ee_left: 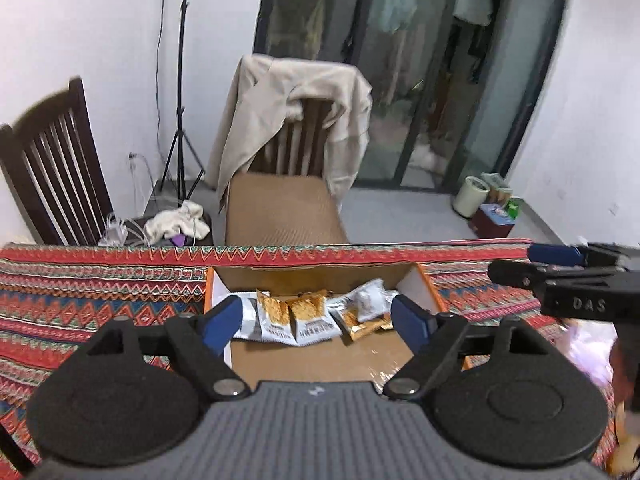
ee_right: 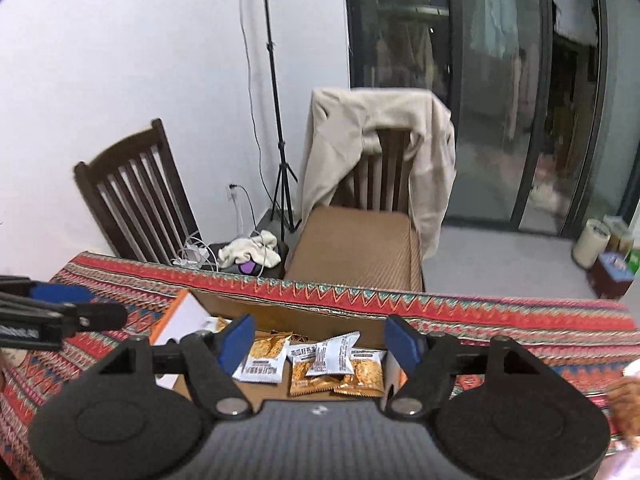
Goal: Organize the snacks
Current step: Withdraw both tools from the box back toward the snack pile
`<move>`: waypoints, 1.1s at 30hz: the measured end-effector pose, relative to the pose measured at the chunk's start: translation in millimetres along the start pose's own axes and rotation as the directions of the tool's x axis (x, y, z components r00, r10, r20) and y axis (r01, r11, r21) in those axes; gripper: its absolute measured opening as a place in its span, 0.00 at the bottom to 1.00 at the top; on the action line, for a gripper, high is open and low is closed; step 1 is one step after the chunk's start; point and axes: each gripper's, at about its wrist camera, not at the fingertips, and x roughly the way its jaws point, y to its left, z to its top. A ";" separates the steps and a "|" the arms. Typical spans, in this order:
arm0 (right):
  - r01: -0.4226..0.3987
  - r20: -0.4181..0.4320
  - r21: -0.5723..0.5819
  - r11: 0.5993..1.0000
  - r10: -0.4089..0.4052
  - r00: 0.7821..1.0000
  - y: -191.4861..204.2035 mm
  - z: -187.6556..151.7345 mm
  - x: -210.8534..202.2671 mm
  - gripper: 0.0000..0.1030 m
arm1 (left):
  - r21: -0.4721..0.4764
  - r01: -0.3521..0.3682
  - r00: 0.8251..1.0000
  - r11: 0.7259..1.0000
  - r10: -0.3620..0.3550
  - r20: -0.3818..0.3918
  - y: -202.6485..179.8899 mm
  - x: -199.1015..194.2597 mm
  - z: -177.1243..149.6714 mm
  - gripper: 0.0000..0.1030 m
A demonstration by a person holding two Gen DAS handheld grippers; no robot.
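Observation:
An open cardboard box [ee_left: 424,280] with white inner walls and an orange rim sits on the patterned tablecloth. Several small snack packets [ee_left: 296,316], white and gold, lie along its far side on the brown floor. My left gripper [ee_left: 318,322] hangs above the box, open, nothing between its blue pads. The same packets [ee_right: 320,364] show in the right wrist view below my right gripper [ee_right: 320,340], also open and empty. Each gripper shows at the other view's edge: the right gripper [ee_left: 560,268] on the right, the left gripper [ee_right: 68,300] on the left.
The table [ee_left: 80,292] wears a red zigzag cloth. Behind it stand a chair [ee_left: 288,208] draped with a beige jacket and a second dark chair [ee_left: 52,168]. A tripod [ee_left: 180,120], cables and glass doors lie beyond. More snacks [ee_left: 624,440] show blurred at the lower right.

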 end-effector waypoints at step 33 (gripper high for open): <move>0.028 0.243 0.046 0.999 -0.038 0.969 89.5 -426.8 -231.4 0.86 | 0.017 -0.176 0.941 0.984 0.163 0.298 -16.4 -193.0 -422.9 1.00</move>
